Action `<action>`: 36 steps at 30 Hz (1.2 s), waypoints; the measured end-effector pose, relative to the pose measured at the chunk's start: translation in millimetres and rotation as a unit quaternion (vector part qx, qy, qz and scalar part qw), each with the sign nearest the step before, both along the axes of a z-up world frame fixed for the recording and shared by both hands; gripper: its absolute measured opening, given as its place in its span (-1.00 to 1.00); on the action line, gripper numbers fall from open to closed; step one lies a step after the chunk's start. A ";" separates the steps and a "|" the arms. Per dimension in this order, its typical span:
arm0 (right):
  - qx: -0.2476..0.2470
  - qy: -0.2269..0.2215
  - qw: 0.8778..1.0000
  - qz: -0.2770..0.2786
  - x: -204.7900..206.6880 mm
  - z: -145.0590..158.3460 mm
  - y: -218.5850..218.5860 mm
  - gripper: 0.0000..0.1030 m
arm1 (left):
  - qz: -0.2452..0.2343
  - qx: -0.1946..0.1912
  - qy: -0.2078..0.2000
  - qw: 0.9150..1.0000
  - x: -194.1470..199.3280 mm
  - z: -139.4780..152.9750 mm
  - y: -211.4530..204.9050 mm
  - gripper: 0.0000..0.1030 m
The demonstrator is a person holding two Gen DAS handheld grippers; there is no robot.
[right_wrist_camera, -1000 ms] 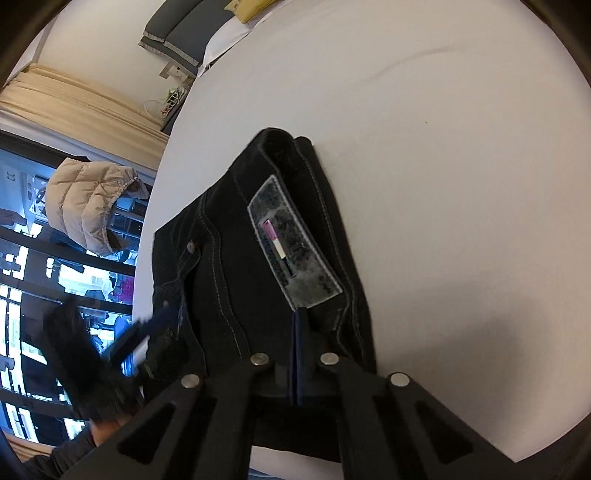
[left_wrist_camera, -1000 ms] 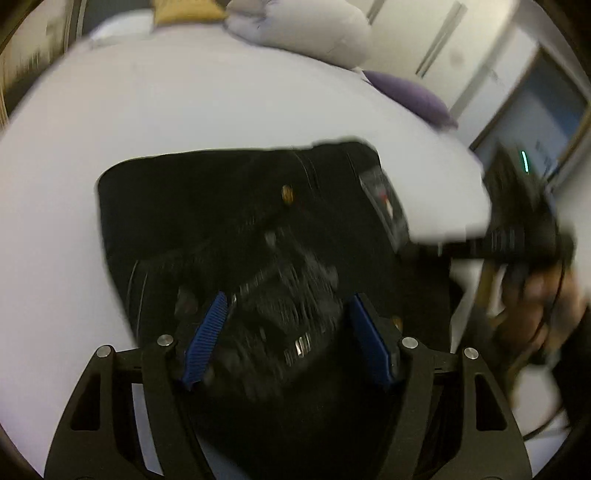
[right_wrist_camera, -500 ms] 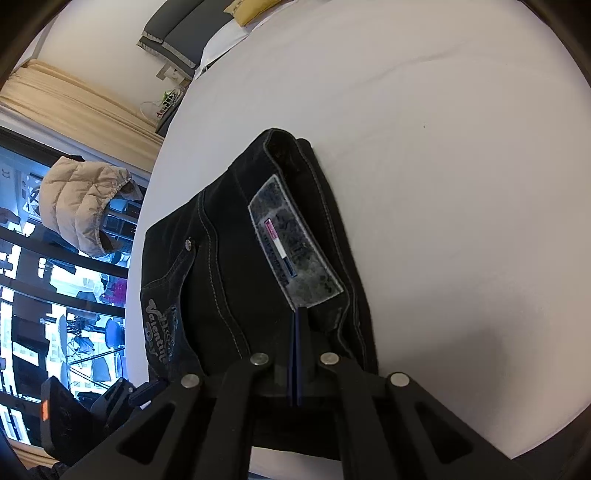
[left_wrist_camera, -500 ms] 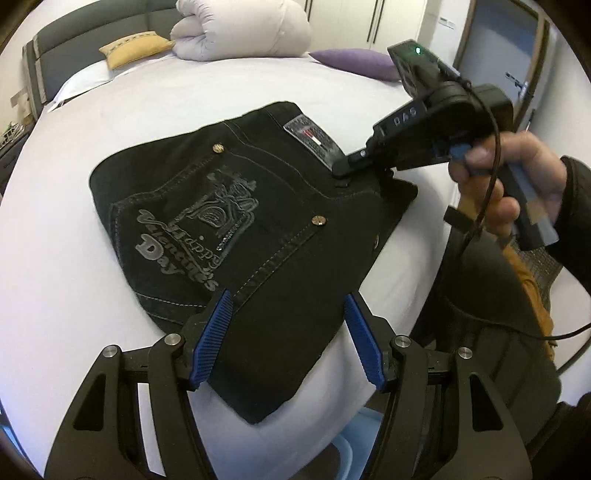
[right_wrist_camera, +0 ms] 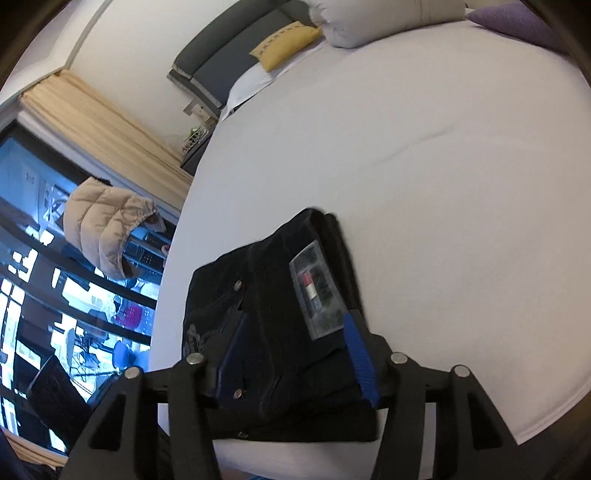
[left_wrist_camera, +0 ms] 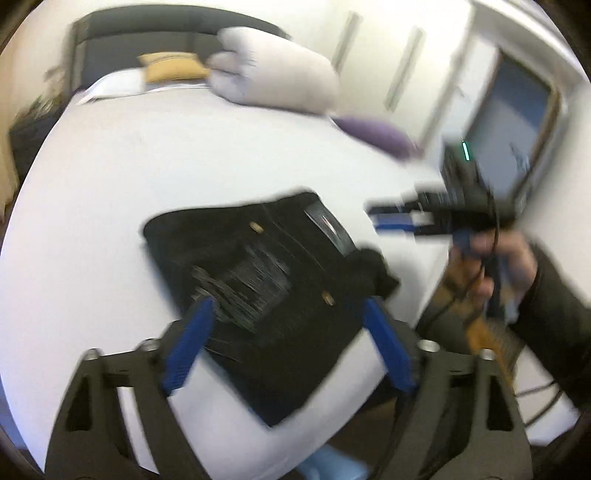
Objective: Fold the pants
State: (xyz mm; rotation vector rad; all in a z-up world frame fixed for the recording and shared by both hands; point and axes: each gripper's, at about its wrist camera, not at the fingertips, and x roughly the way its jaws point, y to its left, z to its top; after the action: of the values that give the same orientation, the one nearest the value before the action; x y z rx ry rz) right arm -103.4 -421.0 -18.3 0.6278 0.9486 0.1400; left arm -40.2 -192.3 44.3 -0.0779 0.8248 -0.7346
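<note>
Black jeans [left_wrist_camera: 266,280] lie folded in a flat packet on the white bed [left_wrist_camera: 147,155], near its front edge. A grey waistband patch shows in the right wrist view [right_wrist_camera: 316,291]. My left gripper [left_wrist_camera: 288,325] is open and empty, hovering above the near part of the jeans. My right gripper [right_wrist_camera: 295,332] is open, raised just above the waistband end of the jeans [right_wrist_camera: 266,332], holding nothing. It also shows in the left wrist view [left_wrist_camera: 399,218], held in a hand to the right of the jeans.
A rolled white duvet [left_wrist_camera: 273,74], a yellow cushion [left_wrist_camera: 170,66] and a purple pillow [left_wrist_camera: 373,133] lie at the bed's far end by a dark headboard [left_wrist_camera: 147,33]. Beige curtains [right_wrist_camera: 96,122], a window and a tan puffer jacket [right_wrist_camera: 107,225] stand to the left.
My right gripper has opened, let go of the jeans' waistband and lifted off to the right. My left gripper stays open and has pulled back and up.
</note>
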 end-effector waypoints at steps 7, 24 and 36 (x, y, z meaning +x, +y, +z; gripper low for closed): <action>0.053 0.063 0.996 0.033 41.1 -35.7 -10.7 0.10 | 0.049 -0.062 0.152 0.985 68.0 -51.1 26.2 0.74; 0.166 0.107 0.976 0.090 85.8 -89.0 -17.3 -0.16 | 0.045 -0.176 0.330 0.926 125.8 -127.0 31.3 0.41; 0.130 0.106 0.982 0.084 83.0 -77.1 -3.4 -0.53 | 0.063 -0.192 0.342 0.918 133.9 -138.1 30.8 -0.52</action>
State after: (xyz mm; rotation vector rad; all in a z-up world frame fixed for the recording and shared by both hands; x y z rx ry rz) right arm -20.4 -424.4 -95.5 0.8136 1.2005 0.3577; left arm 93.6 -161.5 -93.8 -0.7730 1.3139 -0.7438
